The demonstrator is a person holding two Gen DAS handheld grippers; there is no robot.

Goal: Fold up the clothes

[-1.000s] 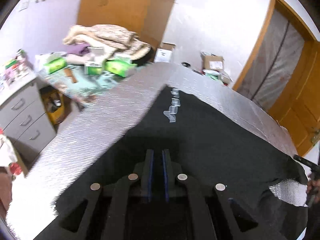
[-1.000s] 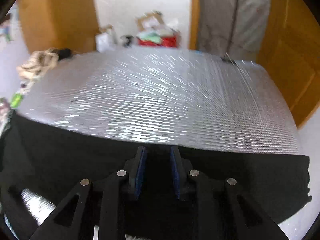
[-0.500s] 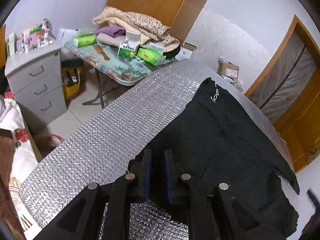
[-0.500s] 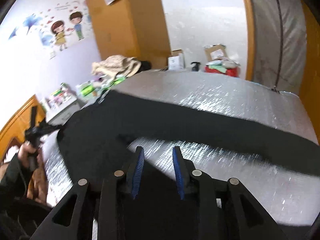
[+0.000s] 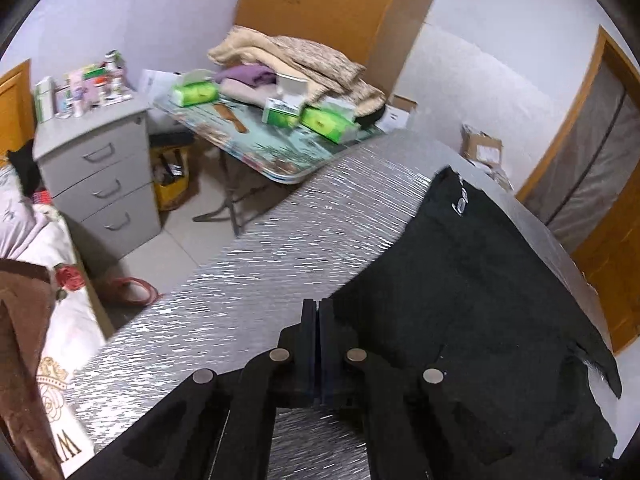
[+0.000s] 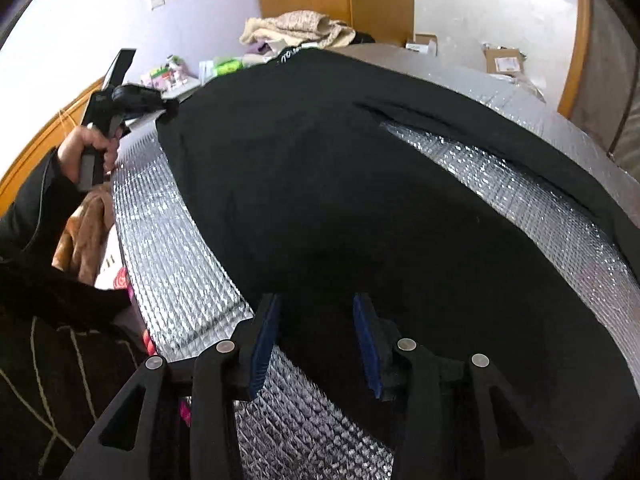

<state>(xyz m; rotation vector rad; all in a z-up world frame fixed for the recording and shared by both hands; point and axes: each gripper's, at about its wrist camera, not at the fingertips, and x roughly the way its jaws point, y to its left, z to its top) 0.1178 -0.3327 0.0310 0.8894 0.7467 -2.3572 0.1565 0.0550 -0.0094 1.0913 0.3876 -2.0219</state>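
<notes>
A silver quilted table fills this cluttered bedroom, a grey drawer unit and a side table heaped with blankets behind it. Spread across it lies the black garment, its printed neck label at the far end.

A second ago both tools sat low over the cloth; now each is drawn back and raised. The left tool, fingers pressed together, sits at the garment's near-left edge, where half a second ago they stood a little apart. Whether cloth is pinched between them is hard to judge from the left wrist view; in the right wrist view the tool meets the garment's corner. The right tool has gone from nearly shut to wide apart, holding nothing, above the dark fabric.

A strip of cloth now arcs over bare silver at the right, suggesting a sleeve or side has been laid over or is mid-fold; which of the two cannot be settled.

The garment's near hem is cut off behind the tool bodies, its right edge runs out of frame, and motion blur smears the table's texture. The person's left hand is partly hidden by the handle.
</notes>
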